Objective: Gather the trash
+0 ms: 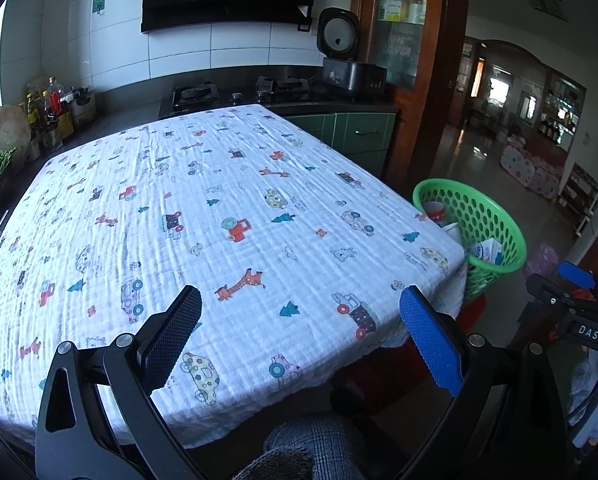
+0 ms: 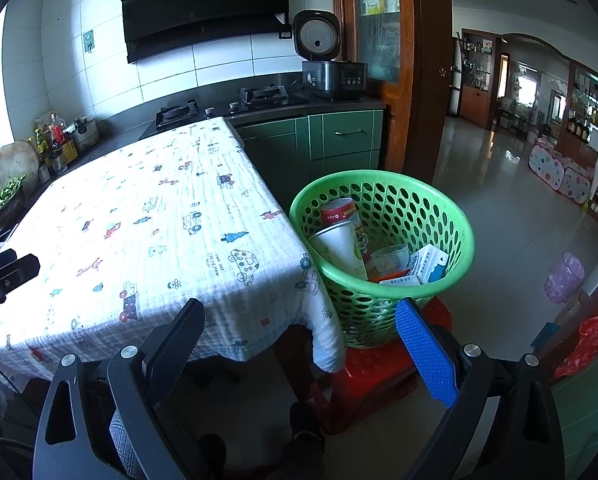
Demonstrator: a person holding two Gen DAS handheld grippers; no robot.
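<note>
Both my grippers are wide apart with nothing in them. The left gripper hangs over the near edge of the table, which has just the printed cloth on top. The right gripper sits off the table's corner, pointing toward the green basket. The basket stands on a red stool just beside the table. That's where the trash is: a red can, a paper cup, a clear cup and some white-and-blue boxes. Stove and rice cooker are on the counter behind.
</note>
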